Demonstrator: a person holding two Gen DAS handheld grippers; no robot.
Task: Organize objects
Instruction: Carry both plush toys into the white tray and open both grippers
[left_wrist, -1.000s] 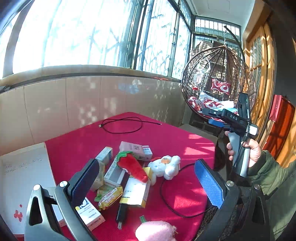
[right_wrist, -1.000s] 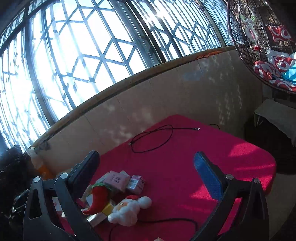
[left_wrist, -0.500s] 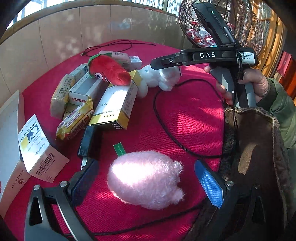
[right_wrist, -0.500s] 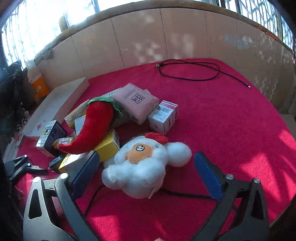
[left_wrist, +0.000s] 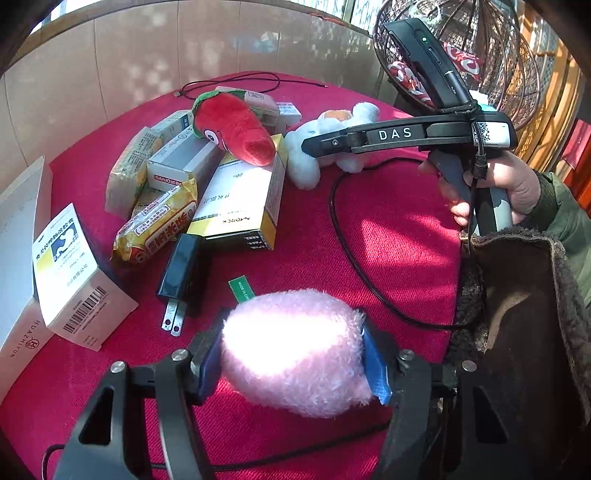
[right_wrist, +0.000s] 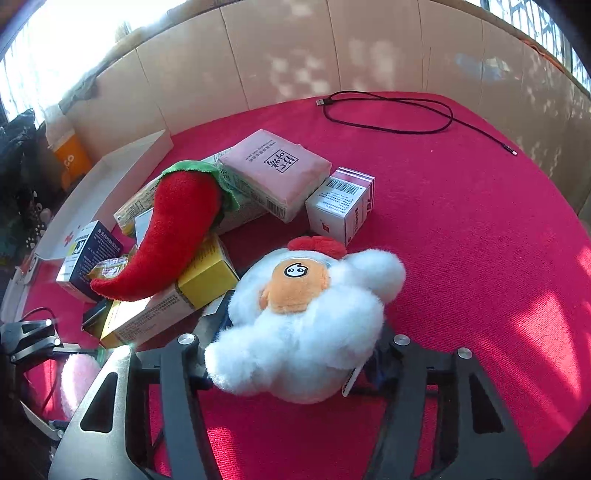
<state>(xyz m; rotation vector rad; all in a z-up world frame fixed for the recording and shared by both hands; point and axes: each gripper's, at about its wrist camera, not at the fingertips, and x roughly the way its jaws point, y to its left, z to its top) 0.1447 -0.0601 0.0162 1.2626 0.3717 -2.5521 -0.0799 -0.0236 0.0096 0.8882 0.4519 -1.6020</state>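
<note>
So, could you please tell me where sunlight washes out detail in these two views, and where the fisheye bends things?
Left wrist view: sun blows out the top of the pink plush and leaves bright patches on the red cloth; the wall tiles curve with the lens. Right wrist view: the window at upper left is pure white glare, dappled light mottles the tiles, and the white chicken plush stays sharp.

A table covered in red cloth (right_wrist: 461, 236) carries a heap of boxes: a yellow-and-white box (left_wrist: 240, 201), a pink packet (right_wrist: 275, 171), a small white barcoded box (right_wrist: 341, 206) and a yellow snack wrapper (left_wrist: 157, 225), with a red plush chili (right_wrist: 170, 229) lying across them. A black charger plug (left_wrist: 181, 269), a looped black cable (right_wrist: 391, 114), a white plush chick (right_wrist: 306, 321), a pink plush (left_wrist: 295, 350) and a white tray (right_wrist: 107, 188) at the edge also rest on the cloth
</note>
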